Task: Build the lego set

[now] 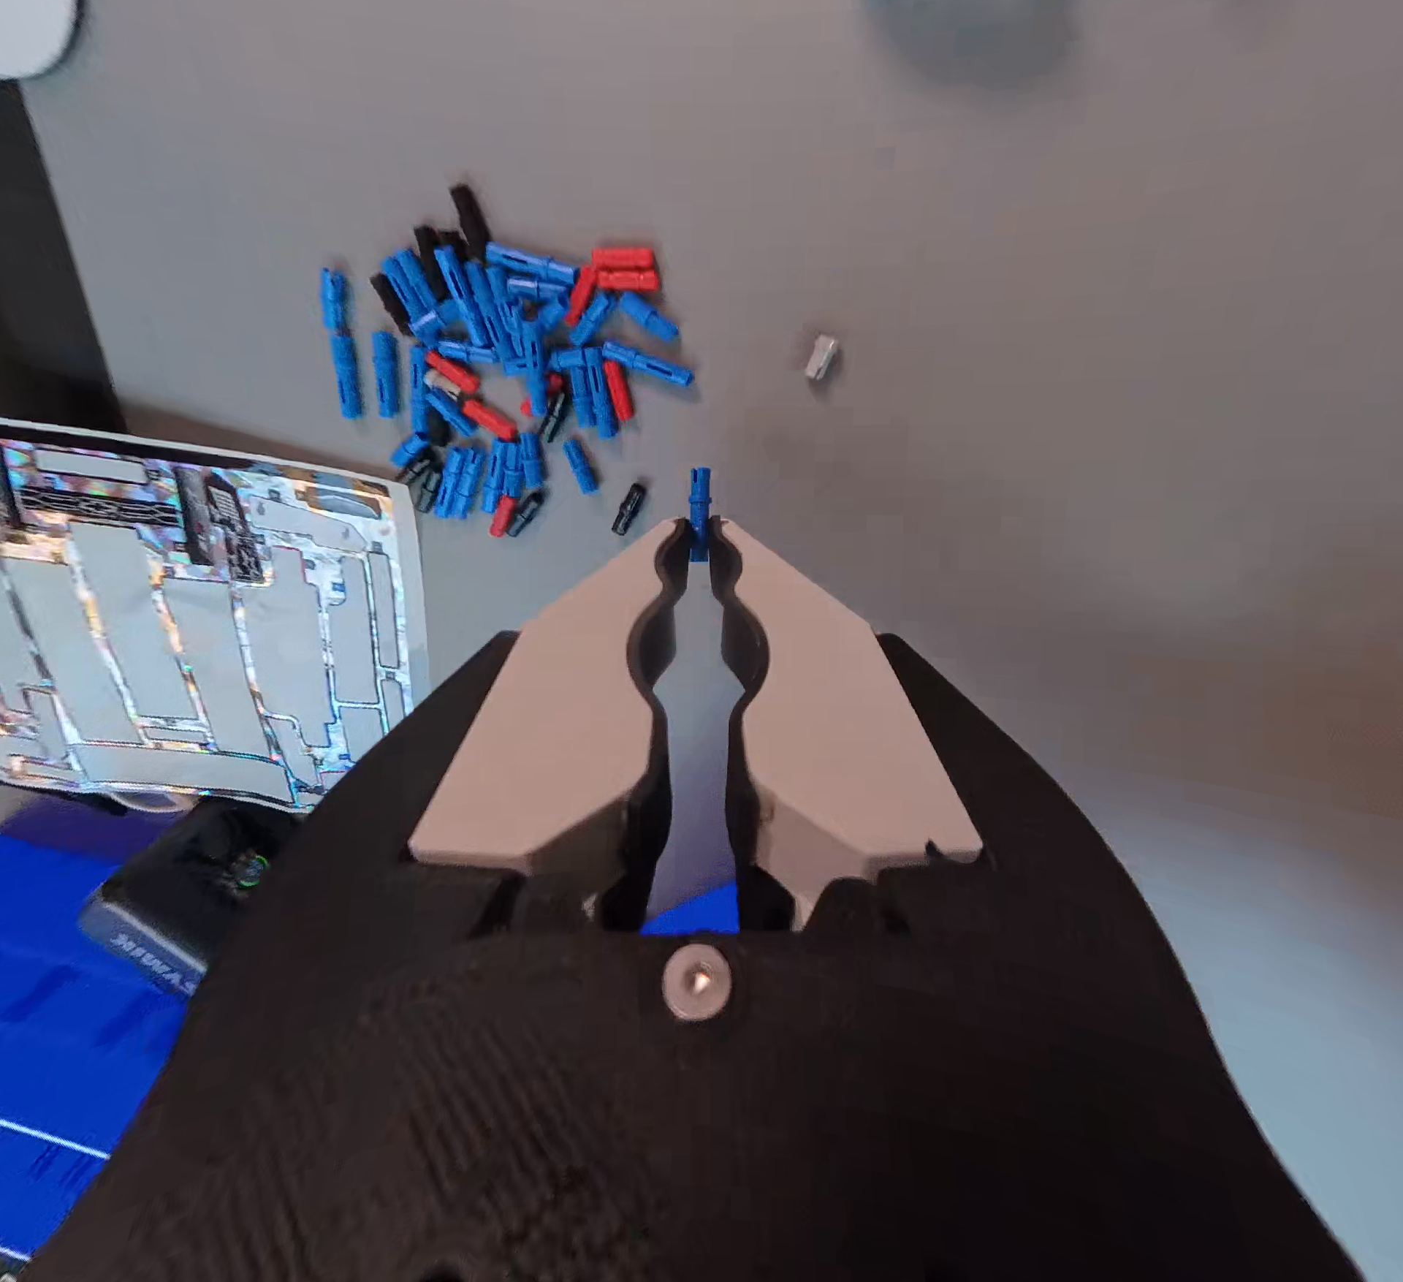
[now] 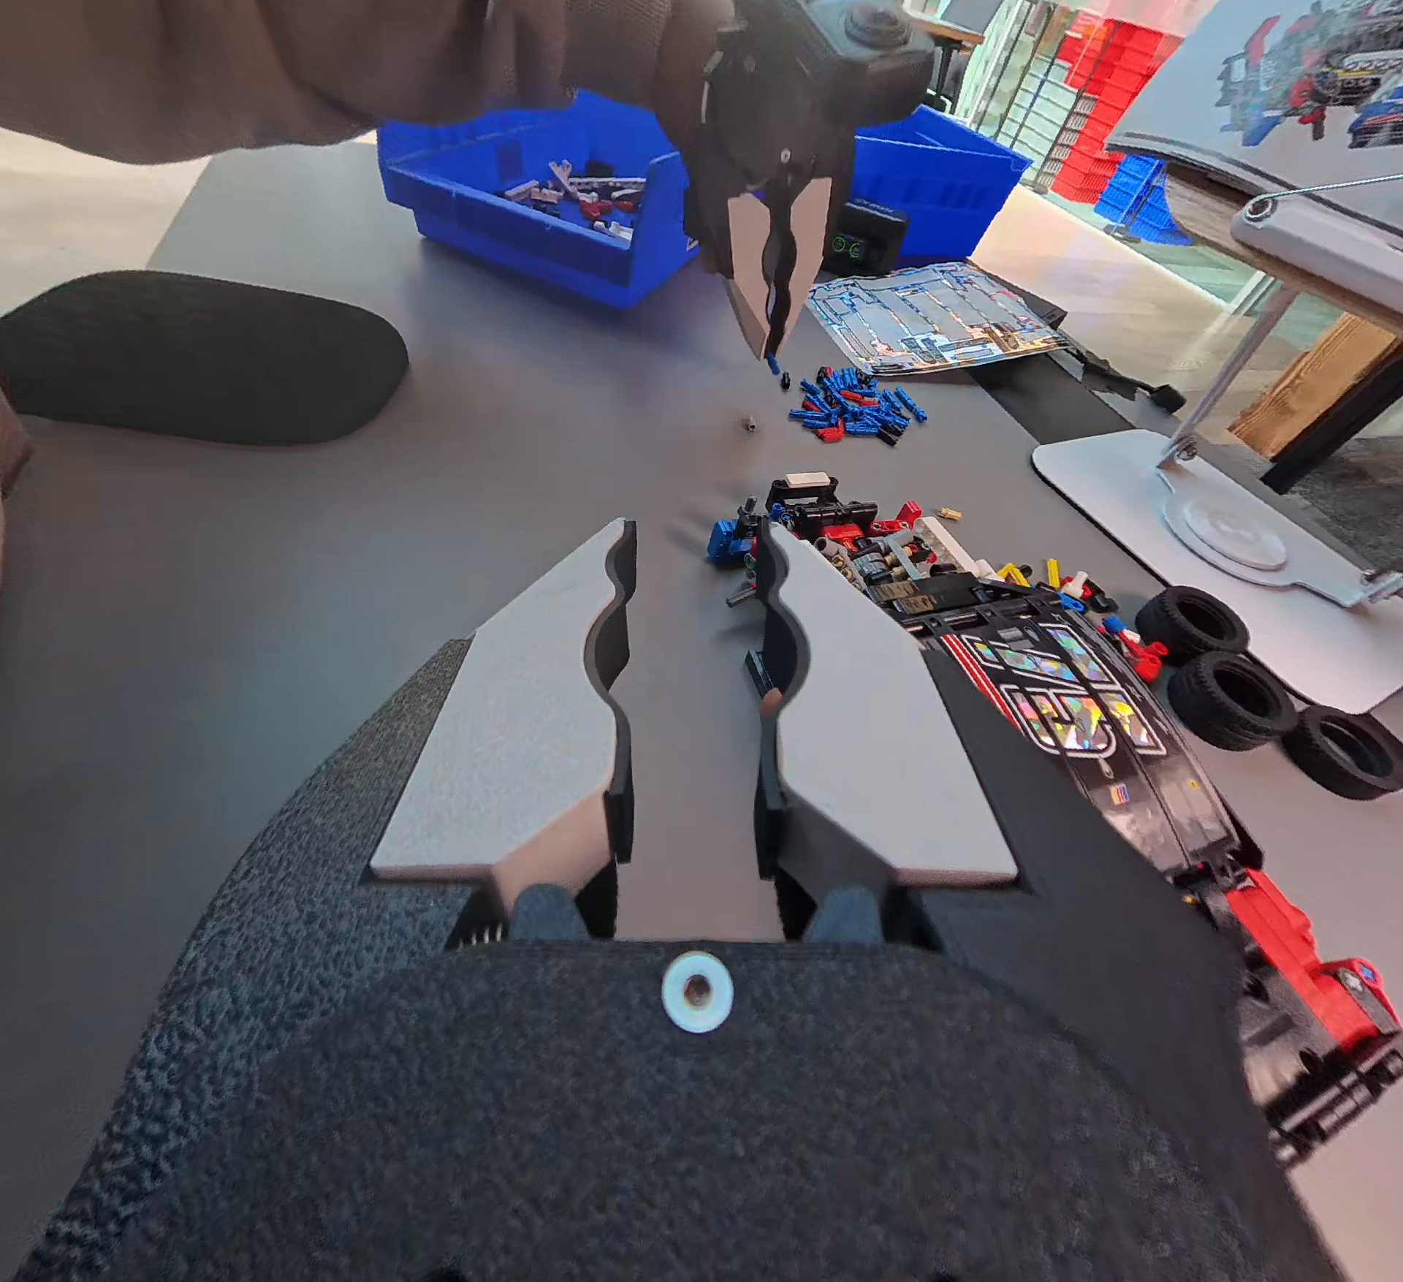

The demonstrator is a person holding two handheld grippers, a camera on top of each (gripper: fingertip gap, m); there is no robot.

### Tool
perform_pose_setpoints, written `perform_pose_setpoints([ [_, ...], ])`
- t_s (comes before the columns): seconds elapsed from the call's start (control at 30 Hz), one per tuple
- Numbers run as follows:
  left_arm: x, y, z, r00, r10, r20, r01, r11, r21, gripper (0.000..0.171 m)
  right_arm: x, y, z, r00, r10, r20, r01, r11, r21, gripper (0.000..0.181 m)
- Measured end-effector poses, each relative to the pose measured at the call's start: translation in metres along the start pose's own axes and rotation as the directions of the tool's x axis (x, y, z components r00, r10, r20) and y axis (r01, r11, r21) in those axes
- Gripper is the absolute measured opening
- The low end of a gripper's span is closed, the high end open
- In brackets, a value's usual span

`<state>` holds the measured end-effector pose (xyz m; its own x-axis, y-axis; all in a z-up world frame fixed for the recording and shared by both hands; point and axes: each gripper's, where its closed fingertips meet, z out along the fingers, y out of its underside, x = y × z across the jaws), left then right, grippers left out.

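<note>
Because the blue pin is pinched only by its lower end at the very tips of the left gripper, most of it stands proud above the tabletop, just beside the heap of blue, red and black pins. A slight twist or a bump while carrying it could make it pivot, slip out and drop among the loose pins. The left gripper is pressed nearly together on that pin alone. The right gripper is spread wide, holds nothing and hovers beside the half-built car lying toward the tabletop's right edge, near three loose tyres; misjudging that approach could knock the model.
</note>
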<state>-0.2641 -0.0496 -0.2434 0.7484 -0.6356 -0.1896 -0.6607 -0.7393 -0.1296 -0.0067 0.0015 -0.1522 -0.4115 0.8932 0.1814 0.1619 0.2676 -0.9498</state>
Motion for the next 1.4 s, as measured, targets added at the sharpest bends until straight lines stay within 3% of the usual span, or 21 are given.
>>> perform_pose_setpoints([
  [0.13,-0.01,0.016,0.02,1.0,-0.008,-0.022,0.006,0.997,-0.075,0.004,0.01,0.004,-0.015,0.998,0.035,-0.053,-0.034,0.999,0.01,0.029],
  [0.4,-0.03,0.008,0.009,0.997,-0.079,-0.017,0.079,0.997,0.02,0.013,0.03,0.008,-0.037,0.983,0.142,-0.115,-0.133,0.988,0.078,0.028],
  [0.53,-0.044,0.0,0.006,0.987,-0.159,-0.028,0.161,0.982,0.101,0.006,0.035,0.006,-0.038,0.981,0.152,-0.124,-0.14,0.985,0.097,0.027],
  [0.87,-0.045,-0.002,0.026,0.987,-0.154,-0.043,0.157,0.983,0.096,0.006,0.032,0.013,-0.036,0.982,0.145,-0.125,-0.136,0.988,0.074,0.026],
  [1.4,-0.047,-0.008,0.03,0.984,-0.167,-0.063,0.173,0.979,0.11,0.003,0.033,0.019,-0.033,0.979,0.16,-0.124,-0.153,0.986,0.064,0.024],
])
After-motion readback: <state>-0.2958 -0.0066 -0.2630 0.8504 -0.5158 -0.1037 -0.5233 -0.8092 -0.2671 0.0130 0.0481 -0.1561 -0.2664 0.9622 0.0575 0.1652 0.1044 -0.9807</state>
